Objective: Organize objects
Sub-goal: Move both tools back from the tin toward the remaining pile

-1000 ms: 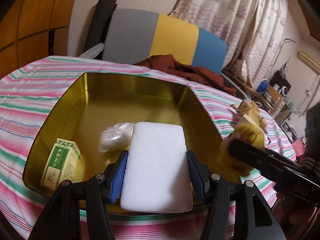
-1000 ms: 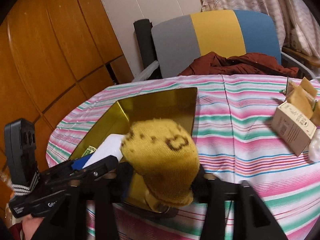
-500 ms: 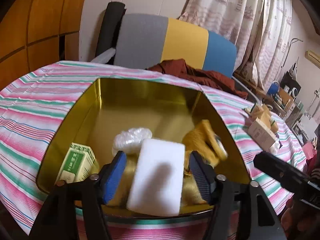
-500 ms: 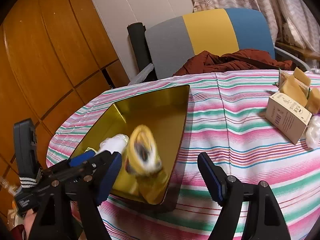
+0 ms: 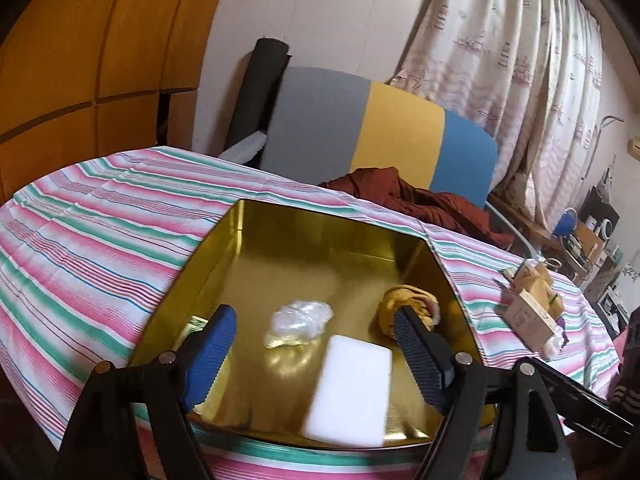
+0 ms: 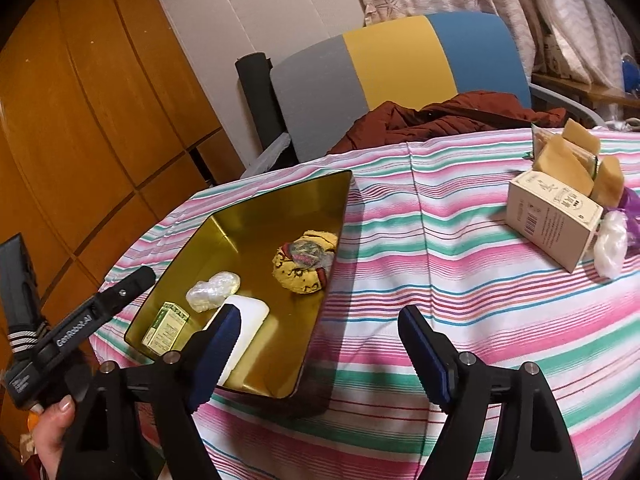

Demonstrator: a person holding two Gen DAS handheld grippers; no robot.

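both hand-held grippers, left point(image 5: 314, 344) and right point(image 6: 320, 344), gape empty; the left's side reads "genrobot.ai".

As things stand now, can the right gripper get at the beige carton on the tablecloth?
Probably yes: the right gripper is open and empty, and only bare striped tablecloth lies between it and the beige carton.

tin point(image 6: 224, 236) on table point(image 6: 440, 280) | sponge point(image 6: 248, 316), pouch point(image 6: 304, 268) in tin
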